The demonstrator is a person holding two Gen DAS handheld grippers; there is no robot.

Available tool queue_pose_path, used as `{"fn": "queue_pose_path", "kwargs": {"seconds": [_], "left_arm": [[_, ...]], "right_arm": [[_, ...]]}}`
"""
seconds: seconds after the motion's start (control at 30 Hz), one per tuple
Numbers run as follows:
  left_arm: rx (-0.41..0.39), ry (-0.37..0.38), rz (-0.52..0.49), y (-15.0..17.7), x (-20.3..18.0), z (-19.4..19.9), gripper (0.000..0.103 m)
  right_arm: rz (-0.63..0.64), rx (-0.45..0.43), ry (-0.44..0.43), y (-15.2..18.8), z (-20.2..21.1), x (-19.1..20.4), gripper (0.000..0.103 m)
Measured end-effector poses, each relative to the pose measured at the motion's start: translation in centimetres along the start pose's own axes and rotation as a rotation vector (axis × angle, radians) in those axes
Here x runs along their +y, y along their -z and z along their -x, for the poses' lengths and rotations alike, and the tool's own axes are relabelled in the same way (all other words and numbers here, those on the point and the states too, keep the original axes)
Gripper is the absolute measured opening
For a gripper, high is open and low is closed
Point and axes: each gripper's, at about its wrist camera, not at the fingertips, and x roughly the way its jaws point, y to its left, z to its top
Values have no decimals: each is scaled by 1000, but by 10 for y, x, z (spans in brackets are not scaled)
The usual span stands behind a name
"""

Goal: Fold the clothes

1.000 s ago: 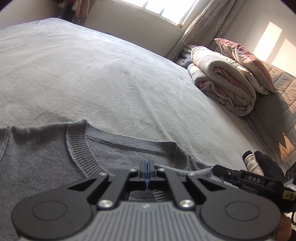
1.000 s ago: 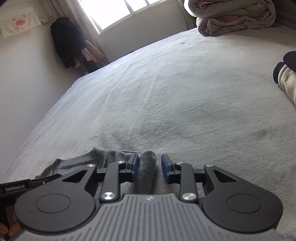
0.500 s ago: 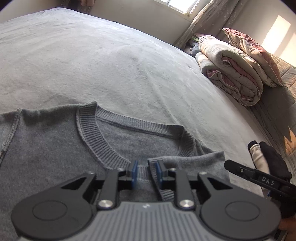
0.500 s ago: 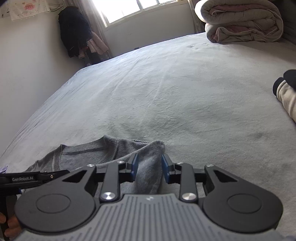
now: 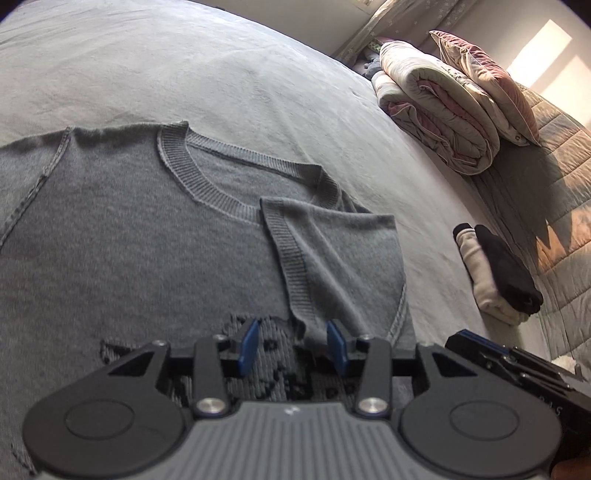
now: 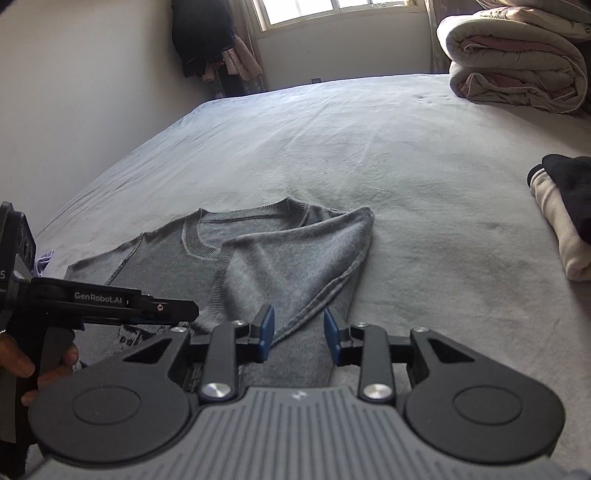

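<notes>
A grey knit sweater [image 5: 110, 240] lies flat on the grey bed [image 5: 184, 66], collar away from me. One sleeve [image 5: 332, 251] is folded across the chest, its ribbed cuff next to the collar. My left gripper [image 5: 291, 347] hovers over the chest; its jaws are opening, and the sleeve's fold runs between the blue pads without touching them. In the right wrist view the sweater [image 6: 280, 258] shows the same folded sleeve. My right gripper [image 6: 299, 334] stands open just above the sweater's seamed edge, gripping nothing. The left gripper [image 6: 177, 310] shows at the left there, with a hand on its handle.
A rolled duvet [image 5: 436, 110] and a pillow [image 5: 487, 81] lie at the bed's far right. A small stack of folded white and black clothes [image 6: 565, 218] sits to the right of the sweater. A wall with hanging dark clothes [image 6: 203, 33] borders the bed's left side.
My left jaws went from shut to open and let go of the sleeve cuff. Both grippers drew back toward me. The sleeve that stood bunched between the right pads now lies flat on the sweater.
</notes>
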Motion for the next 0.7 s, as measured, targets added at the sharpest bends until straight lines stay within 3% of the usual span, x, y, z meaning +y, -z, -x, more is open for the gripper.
{"fn": "queue_pose_path", "kwargs": {"seconds": [0.37,0.7], "left_arm": [[97,72,11,59,-19,34,42],[179,156,17,113,-29,53,37]], "right_arm": [[47,25,-14,42,65,35,34],[62,119,-29,99,119,56,30]]}}
